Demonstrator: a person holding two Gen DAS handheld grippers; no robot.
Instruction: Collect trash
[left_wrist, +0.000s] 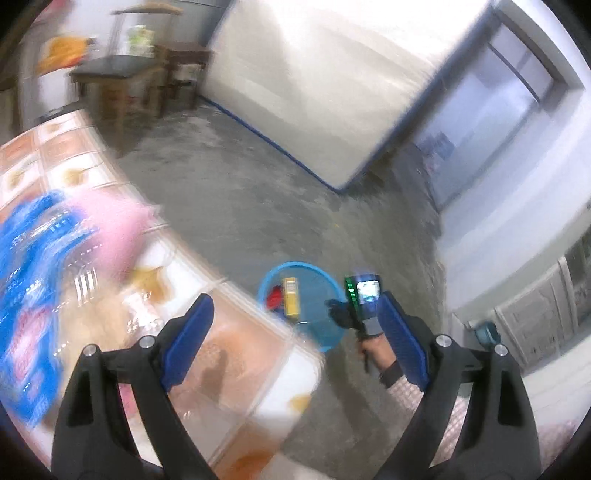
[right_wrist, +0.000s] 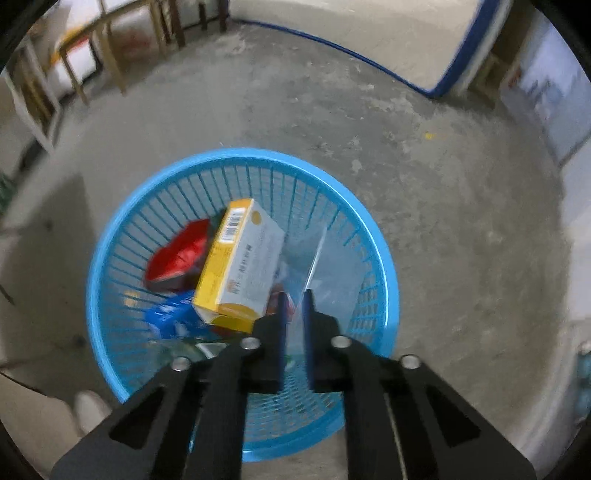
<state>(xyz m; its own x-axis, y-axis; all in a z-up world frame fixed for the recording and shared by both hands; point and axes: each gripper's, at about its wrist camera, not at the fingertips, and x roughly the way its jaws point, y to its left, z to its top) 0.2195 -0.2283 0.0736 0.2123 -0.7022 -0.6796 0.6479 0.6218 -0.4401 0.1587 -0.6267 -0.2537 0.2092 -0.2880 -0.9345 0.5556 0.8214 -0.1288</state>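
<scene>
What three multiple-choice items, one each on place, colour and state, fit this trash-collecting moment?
1. Where does the basket stand?
A. on the concrete floor
B. on the table
C. on a chair

2. What colour is the basket?
A. green
B. blue
C. white

3. How is the left gripper?
A. shut on a box
B. shut on a bag
C. open, holding nothing

Answers:
1 A: bare floor surrounds the basket.
2 B: its rim and ribs are light blue.
3 C: its fingers stand wide apart, with only the scene beyond showing between them.
</scene>
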